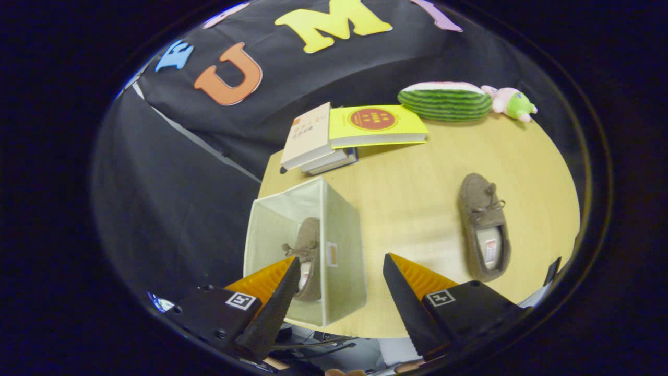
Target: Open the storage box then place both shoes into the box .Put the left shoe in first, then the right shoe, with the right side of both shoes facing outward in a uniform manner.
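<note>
One shoe point(308, 256) in the storage box point(342, 245), one shoe point(484, 227) out on the table point(412, 183).
Gripper point(342, 279) spread wide, holding nothing — box wall sits between its fingers, loose shoe just beyond the right finger.

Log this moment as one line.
gripper: open, empty, above box | storage box: open, one shoe inside | second shoe: on table, beyond right finger | next: likely second shoe

shoe point(309, 256) heel behind tongs point(342, 284), box point(342, 245)
</note>
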